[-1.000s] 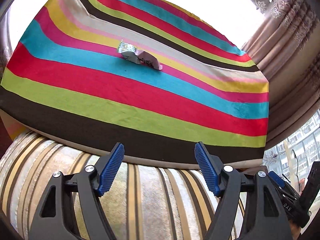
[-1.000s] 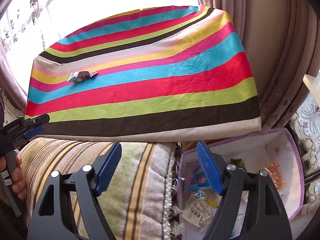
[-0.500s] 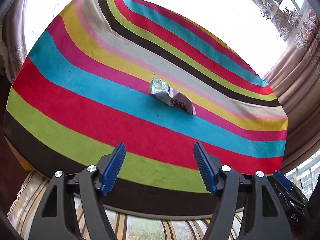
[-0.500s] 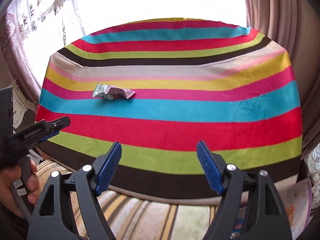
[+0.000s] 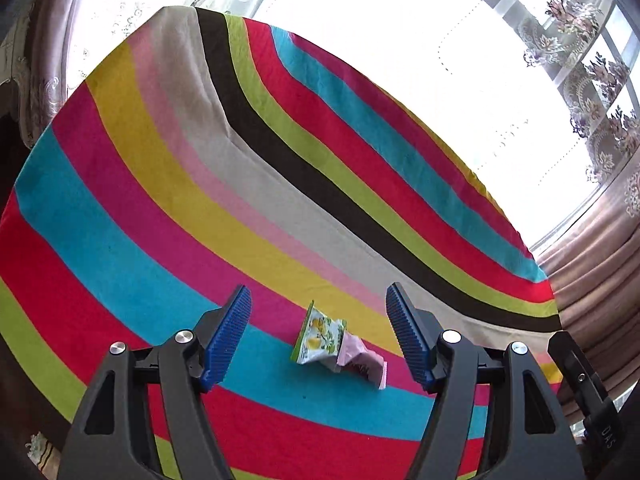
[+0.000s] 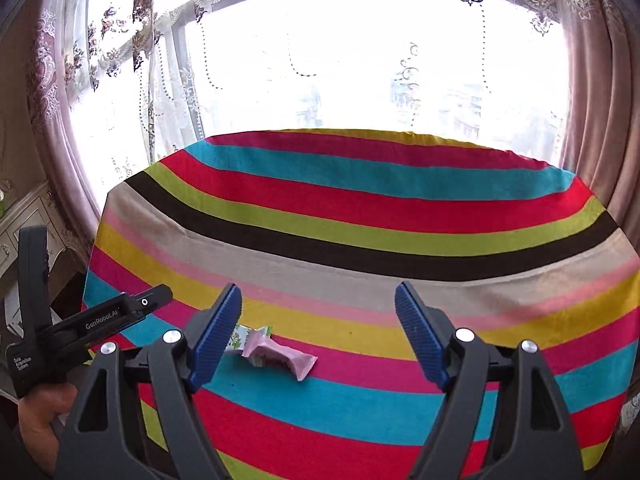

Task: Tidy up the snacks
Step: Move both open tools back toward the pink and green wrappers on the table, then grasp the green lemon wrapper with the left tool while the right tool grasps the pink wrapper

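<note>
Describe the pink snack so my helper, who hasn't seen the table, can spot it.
On the striped tablecloth, two small packets touch. The pink crinkled plastic snack packet lies where the magenta and blue stripes meet, beside the green-and-white lemon-print packet; it alone is plain pink.

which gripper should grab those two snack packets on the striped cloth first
Left, probably. The left gripper is open with the green packet and pink packet between its fingers; the right gripper sits off-centre.

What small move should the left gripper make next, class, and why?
Probably ease the left gripper forward and down over the green packet. Its jaws stand open and empty, the packet lies between them on the striped cloth, overlapping the pink packet, and neither is gripped yet. The right gripper is open too.
</note>
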Action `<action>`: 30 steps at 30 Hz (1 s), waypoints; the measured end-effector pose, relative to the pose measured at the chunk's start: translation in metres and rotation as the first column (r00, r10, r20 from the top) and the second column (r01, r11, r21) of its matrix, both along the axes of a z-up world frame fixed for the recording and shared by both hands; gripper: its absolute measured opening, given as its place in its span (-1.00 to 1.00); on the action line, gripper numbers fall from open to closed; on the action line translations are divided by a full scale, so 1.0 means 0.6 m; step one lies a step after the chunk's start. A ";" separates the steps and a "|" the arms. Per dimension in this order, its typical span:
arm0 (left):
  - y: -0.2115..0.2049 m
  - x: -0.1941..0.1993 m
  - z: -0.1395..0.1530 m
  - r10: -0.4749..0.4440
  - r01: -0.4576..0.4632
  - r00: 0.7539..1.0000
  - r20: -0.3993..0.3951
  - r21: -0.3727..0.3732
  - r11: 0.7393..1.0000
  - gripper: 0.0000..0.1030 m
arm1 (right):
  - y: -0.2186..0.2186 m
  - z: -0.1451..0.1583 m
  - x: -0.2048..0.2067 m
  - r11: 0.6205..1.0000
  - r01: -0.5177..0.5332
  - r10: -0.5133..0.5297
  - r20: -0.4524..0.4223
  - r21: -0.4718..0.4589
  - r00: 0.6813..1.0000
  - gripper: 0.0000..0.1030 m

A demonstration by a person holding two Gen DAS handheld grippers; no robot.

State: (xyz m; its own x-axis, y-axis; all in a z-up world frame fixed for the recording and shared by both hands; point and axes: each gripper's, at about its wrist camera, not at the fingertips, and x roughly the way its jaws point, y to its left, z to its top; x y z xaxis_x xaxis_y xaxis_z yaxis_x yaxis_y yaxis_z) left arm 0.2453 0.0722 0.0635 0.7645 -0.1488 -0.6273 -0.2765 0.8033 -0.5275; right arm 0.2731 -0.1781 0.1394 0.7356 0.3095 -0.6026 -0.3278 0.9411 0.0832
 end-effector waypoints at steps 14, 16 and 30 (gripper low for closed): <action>-0.007 0.055 -0.138 -0.165 0.161 0.986 -0.014 -0.148 0.976 -0.29 | 0.083 -0.198 0.045 0.955 -0.241 0.217 -0.146 -0.171 0.965 0.53; -0.010 0.056 -0.145 -0.176 0.172 0.984 -0.011 -0.157 0.973 -0.29 | 0.096 -0.211 0.047 0.946 -0.271 0.243 -0.165 -0.179 0.956 0.53; -0.027 0.062 -0.155 -0.214 0.208 0.976 -0.030 -0.137 0.968 -0.29 | 0.119 -0.265 0.053 0.925 -0.344 0.294 -0.267 -0.160 0.918 -0.16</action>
